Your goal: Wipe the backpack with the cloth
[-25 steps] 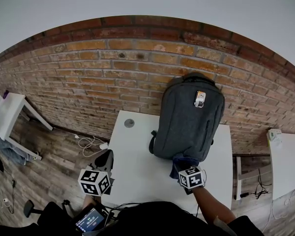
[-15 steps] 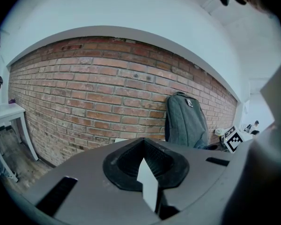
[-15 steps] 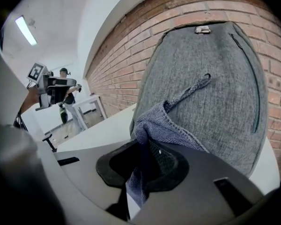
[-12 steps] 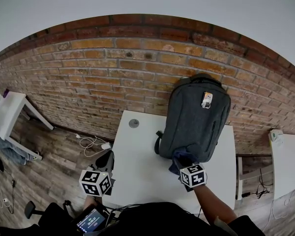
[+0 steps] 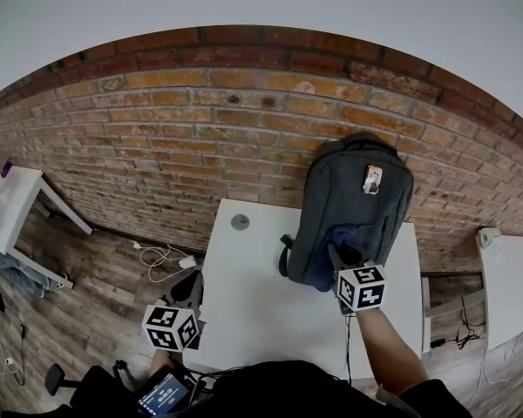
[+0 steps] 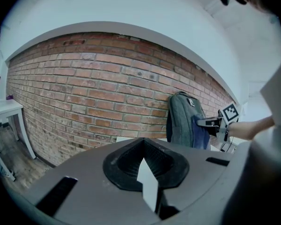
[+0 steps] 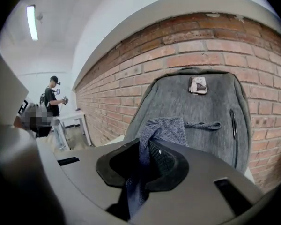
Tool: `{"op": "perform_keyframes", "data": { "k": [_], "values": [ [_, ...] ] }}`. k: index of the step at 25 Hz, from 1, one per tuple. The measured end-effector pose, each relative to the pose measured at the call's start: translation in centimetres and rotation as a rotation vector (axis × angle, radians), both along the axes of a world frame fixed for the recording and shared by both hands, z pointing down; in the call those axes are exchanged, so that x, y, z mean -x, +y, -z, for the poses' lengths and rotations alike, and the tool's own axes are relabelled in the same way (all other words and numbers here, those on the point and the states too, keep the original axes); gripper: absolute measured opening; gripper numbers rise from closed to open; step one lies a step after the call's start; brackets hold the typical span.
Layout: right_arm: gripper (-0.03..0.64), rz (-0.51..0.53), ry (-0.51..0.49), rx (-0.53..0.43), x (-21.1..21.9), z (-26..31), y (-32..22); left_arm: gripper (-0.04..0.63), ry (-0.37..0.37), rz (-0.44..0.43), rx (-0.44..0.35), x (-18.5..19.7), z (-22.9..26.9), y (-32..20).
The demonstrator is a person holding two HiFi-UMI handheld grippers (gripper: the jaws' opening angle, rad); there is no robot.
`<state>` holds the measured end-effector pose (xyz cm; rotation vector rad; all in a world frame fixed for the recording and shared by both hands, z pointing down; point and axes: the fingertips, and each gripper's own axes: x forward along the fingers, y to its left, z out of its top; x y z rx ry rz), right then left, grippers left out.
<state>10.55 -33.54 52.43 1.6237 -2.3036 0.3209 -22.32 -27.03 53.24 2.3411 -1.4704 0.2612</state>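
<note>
Gripping the blue cloth (image 7: 163, 128) between its jaws, the right tool (image 7: 146, 165) was clamped on the fabric. A fold of it stood up out of the black jaw mouth, and the rest trailed down toward the camera. In the head view we saw the right tool (image 5: 343, 258) pointing away from us, with the cloth (image 5: 325, 266) laid against the lower front of the grey backpack (image 5: 349, 203). The left gripper view showed the same contact from the side, the cloth (image 6: 201, 132) flat on the front face of the backpack (image 6: 180, 120).

The left tool (image 6: 147, 175) was narrow, its jaws drawn together and holding nothing. We held it (image 5: 188, 281) off the near left corner of the white bench (image 5: 261, 294), well apart from the backpack.

The backpack (image 7: 201, 109) stood upright on the far right part of the bench, its back leaning on the brick wall (image 5: 200, 138). A small pale tag (image 7: 197, 85) sat near the top of its front, and a zipper pull (image 7: 203, 124) lay across the middle, just right of the raised cloth. A round grey grommet (image 5: 240, 222) was set in the bench near its far left corner.

Beyond the bench, cables (image 5: 157, 252) lay on the wooden floor (image 5: 87, 294) to the left, near another white table (image 5: 13, 200). A person (image 7: 51, 97) stood far off on the left of the right gripper view.
</note>
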Motion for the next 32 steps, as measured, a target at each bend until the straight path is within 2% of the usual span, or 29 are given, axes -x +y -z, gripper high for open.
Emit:
{"op": "perform_keyframes", "data": {
  "k": [6,16,22,28,32],
  "values": [
    [0.048,-0.094,0.034,-0.039,-2.8,4.8,-4.7,-0.003,0.018,0.019,0.011,0.8,-0.5,0.1],
    [0.048,-0.145,0.047,-0.097,-4.7,10.1,-10.9,-0.003,0.041,0.053,0.034,2.1,-1.6,0.1],
    [0.048,-0.184,0.041,-0.104,-5.5,12.5,-13.8,-0.003,0.045,0.042,0.040,2.0,-1.9,-0.3],
    [0.048,-0.226,0.027,-0.099,-4.5,12.7,-14.5,-0.003,0.051,0.042,0.051,2.3,-2.5,-0.4],
    [0.048,-0.205,0.033,-0.107,-3.3,12.9,-14.6,-0.003,0.053,0.035,0.052,2.1,-2.5,-0.4]
  ]
}}
